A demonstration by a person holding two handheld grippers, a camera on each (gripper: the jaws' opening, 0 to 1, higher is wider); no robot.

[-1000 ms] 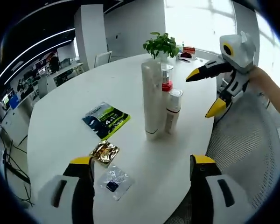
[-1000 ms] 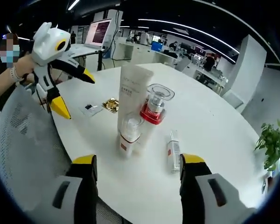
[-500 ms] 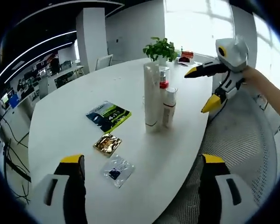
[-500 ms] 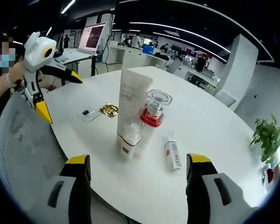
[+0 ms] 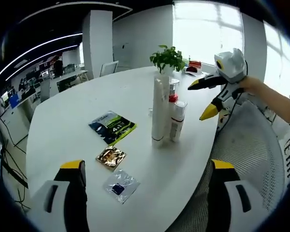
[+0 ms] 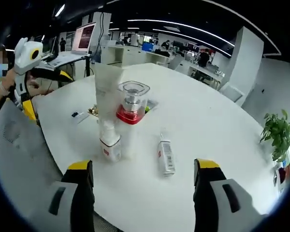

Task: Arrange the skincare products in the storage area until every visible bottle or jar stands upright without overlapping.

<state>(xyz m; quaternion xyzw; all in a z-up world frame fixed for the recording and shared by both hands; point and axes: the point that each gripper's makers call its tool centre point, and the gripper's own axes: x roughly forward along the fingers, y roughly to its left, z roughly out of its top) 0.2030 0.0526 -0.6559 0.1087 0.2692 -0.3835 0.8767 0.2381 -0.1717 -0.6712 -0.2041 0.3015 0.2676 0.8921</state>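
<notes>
Both of your hand-held grippers are empty with jaws apart — left hand-held gripper, right hand-held gripper, each hanging off the near edge of the white tabletop. Three products stand upright in a tight cluster: tall white tube, red-collared pump bottle, small white bottle. The job left looks like the small tube lying flat just beside them. Take it with the right hand-held gripper, pinch across the body near mid-length, tip it up and set it well apart from the cluster — nudging those three probably topples them. Sachets can stay.
</notes>
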